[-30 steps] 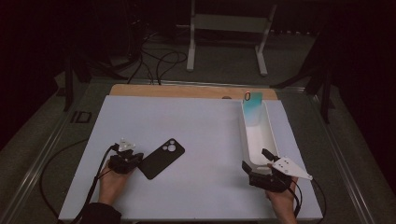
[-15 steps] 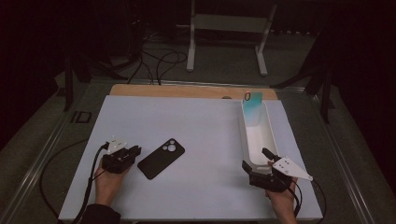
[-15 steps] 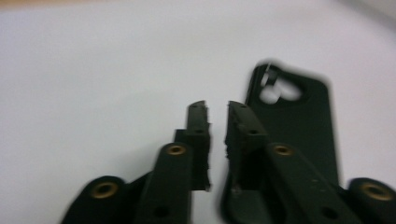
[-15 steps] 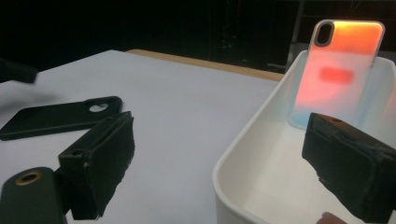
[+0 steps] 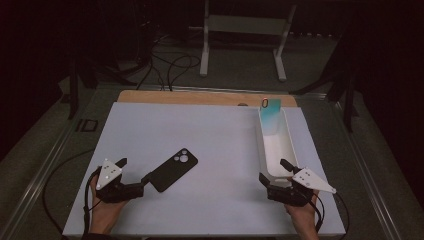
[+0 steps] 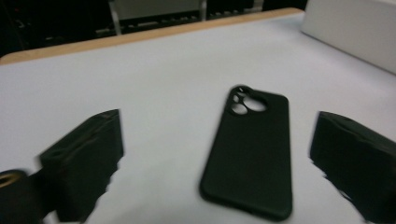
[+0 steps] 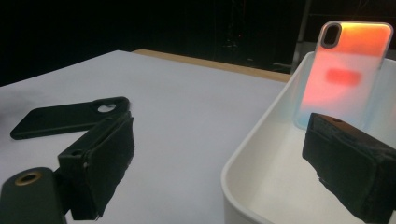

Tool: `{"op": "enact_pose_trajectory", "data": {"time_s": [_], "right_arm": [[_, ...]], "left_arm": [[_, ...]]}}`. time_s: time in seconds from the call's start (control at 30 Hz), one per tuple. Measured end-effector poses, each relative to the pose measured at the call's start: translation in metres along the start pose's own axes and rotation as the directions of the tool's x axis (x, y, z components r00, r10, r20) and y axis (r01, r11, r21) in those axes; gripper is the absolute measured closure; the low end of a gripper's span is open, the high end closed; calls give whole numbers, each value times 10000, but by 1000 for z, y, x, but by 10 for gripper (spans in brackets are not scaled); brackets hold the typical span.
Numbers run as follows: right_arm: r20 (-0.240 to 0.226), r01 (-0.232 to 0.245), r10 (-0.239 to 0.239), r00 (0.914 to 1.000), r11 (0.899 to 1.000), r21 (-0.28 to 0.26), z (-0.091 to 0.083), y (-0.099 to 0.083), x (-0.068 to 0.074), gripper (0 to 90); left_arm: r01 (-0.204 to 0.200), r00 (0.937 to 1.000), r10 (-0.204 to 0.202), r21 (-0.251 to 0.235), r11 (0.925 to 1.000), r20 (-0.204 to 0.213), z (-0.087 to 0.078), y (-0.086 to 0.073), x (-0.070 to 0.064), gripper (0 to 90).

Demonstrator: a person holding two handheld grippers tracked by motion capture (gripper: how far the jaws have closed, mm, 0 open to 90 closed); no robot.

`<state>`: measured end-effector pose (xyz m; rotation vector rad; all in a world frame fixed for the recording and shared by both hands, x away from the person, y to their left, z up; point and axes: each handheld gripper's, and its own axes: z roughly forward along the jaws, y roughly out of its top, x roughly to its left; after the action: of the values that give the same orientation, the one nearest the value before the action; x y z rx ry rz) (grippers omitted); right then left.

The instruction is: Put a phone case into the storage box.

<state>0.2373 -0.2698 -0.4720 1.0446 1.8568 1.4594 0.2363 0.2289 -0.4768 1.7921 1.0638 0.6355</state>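
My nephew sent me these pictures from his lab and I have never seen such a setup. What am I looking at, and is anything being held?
There is no machine here: a person holds a two-jaw tool in each hand. The high view looks down on a white table. The other two pictures come from cameras that ride on the tools and look out between their black jaws.

The left hand-held gripper is open, its jaws pointing at a black phone case that lies flat on the table. The right hand-held gripper, also open, sits at the near end of a long white tray. A translucent phone case leans upright against the tray's far end. Nothing is held.
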Motion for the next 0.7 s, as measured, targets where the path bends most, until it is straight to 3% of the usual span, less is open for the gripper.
{"op": "enact_pose_trajectory", "data": {"time_s": [0.17,0.27,0.7], "right_arm": [[-92,13,-13,10000,10000,46,0,1,-2,91],[-93,234,-232,9997,9996,154,1,2,-1,92],[-115,460,-457,9989,9986,273,1,2,0,86]], "left_arm": [[-38,10000,38,6,10000,-79,-4,-3,-3,0],[166,9999,-167,-270,9995,-41,-8,-3,-1,0],[241,9996,-244,-201,9995,-150,-6,-5,2,0]]}}
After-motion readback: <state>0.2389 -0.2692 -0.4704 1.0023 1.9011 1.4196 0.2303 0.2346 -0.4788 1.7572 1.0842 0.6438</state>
